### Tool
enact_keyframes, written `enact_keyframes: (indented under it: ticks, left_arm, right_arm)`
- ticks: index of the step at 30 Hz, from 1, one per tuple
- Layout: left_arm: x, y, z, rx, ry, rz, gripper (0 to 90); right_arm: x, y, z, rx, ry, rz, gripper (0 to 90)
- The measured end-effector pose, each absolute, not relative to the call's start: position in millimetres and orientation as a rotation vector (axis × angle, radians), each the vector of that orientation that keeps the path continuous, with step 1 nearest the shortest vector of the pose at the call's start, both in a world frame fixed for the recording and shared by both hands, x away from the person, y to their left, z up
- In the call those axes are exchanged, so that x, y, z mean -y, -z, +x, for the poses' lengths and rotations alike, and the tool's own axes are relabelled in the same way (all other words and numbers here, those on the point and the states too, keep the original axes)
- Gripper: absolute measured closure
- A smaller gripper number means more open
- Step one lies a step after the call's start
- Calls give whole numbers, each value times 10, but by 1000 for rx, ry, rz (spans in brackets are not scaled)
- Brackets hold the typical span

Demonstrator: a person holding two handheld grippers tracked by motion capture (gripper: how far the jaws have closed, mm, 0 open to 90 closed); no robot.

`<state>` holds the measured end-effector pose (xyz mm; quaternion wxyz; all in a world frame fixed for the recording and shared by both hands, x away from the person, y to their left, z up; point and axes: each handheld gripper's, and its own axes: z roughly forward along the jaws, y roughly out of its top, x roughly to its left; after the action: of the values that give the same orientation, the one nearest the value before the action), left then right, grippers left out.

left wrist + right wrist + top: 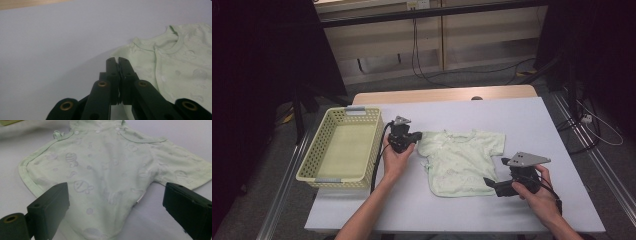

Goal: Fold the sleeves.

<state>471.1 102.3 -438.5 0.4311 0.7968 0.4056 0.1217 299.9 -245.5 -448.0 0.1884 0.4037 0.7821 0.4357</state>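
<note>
A pale green baby shirt (459,157) lies flat on the white table (522,120), front up, with faint printed figures. My left gripper (412,139) sits at the shirt's left sleeve. In the left gripper view its jaws (117,61) are pressed together at the edge of the sleeve (140,50), with a pale sliver of cloth between the tips. My right gripper (496,173) rests at the shirt's lower right corner. In the right gripper view it stands wide open (117,205), the two jaws either side of the shirt's body (105,170) without touching it.
A cream plastic basket (319,150) with a perforated wall stands at the table's left edge, nothing inside it. Bare table lies beyond the shirt and to its right. Cables run across the floor behind the table.
</note>
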Motion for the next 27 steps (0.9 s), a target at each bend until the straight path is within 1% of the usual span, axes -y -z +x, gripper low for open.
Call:
enact_keyframes:
  ticks: [19, 27]
  left_arm:
    - [-832, 4288, 4608, -914, -302, 1999, 879]
    - [-761, 4306, 4607, -906, -305, 1999, 878]
  right_arm:
    - [2448, 4480, 2994, -2195, -1217, 1137, 53]
    - [2447, 4482, 2997, -2195, -1214, 1136, 53]
